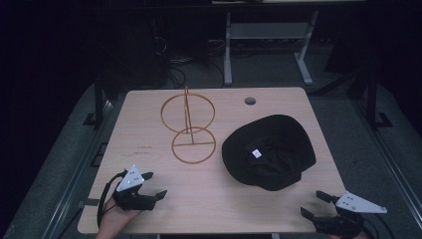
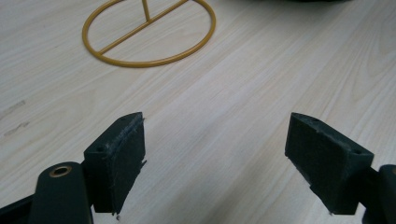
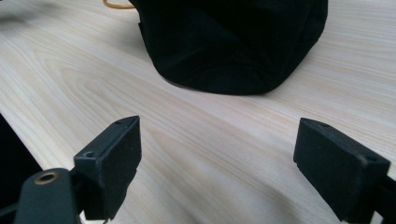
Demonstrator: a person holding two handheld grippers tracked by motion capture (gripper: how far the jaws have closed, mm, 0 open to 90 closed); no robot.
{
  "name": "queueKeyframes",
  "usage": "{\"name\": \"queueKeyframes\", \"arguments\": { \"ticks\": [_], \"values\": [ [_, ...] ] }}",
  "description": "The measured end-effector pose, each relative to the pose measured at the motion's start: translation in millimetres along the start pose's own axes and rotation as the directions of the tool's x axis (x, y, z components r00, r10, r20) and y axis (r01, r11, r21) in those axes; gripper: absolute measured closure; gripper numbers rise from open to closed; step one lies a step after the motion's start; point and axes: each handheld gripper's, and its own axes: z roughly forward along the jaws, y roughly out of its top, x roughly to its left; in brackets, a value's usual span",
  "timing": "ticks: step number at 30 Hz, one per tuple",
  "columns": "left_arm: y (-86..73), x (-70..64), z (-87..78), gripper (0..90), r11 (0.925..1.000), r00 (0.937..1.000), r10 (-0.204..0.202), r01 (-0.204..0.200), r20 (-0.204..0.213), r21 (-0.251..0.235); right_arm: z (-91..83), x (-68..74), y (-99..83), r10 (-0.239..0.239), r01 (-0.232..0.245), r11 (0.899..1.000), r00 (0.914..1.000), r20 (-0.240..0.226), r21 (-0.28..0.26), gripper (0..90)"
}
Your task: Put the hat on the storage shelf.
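Toward the right edge of the bench (image 1: 149, 214), a black bucket hat (image 1: 268, 149) lies upside down, its white label showing inside. Just beside it, nearer the middle, stands a gold wire hat stand (image 1: 188, 124), its ring base flat on the wood. The right gripper (image 1: 318, 204) waits at the near right corner and the left gripper (image 1: 155, 185) at the near left; both have jaws spread wide, holding nothing. A risk: the soft brim may fold or slip from a shallow pinch, and a dragged hat could tip the light stand.
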Motion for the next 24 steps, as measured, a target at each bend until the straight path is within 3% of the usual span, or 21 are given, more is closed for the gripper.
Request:
{"name": "queueKeyframes", "arguments": {
  "ticks": [7, 13, 18, 21, 24],
  "values": [
    [8.4, -7.0, 1.5, 19.6, 0.9999, 0.9996, 0.011, -0.010, 0.026, -0.009, 1.4, 1.8, 0.7, -0.002, 0.002, 1.000, 0.9999, -0.017, 0.002, 14.5],
    [27.2, -17.1, 4.3, 19.6, 0.9990, 0.9969, 0.036, -0.033, 0.071, -0.031, -0.9, 1.9, 2.1, -0.005, 0.005, 1.000, 0.9999, -0.015, -0.011, 14.4],
    [45.0, -31.3, 12.6, 19.5, 0.9964, 0.9896, 0.084, -0.082, 0.117, -0.020, -5.9, 1.0, 3.6, -0.008, 0.008, 1.000, 1.0000, -0.005, -0.015, 13.9],
    [50.8, -35.3, 16.1, 19.5, 0.9960, 0.9871, 0.089, -0.088, 0.133, -0.016, -7.4, 0.9, 3.7, -0.010, 0.010, 1.000, 0.9999, -0.005, -0.018, 13.9],
    [64.6, -44.8, 22.8, 18.8, 0.9933, 0.9798, 0.115, -0.115, 0.164, -0.014, -10.5, 1.2, 2.8, -0.002, 0.003, 1.000, 1.0000, 0.004, -0.025, 13.9]
  ]
}}
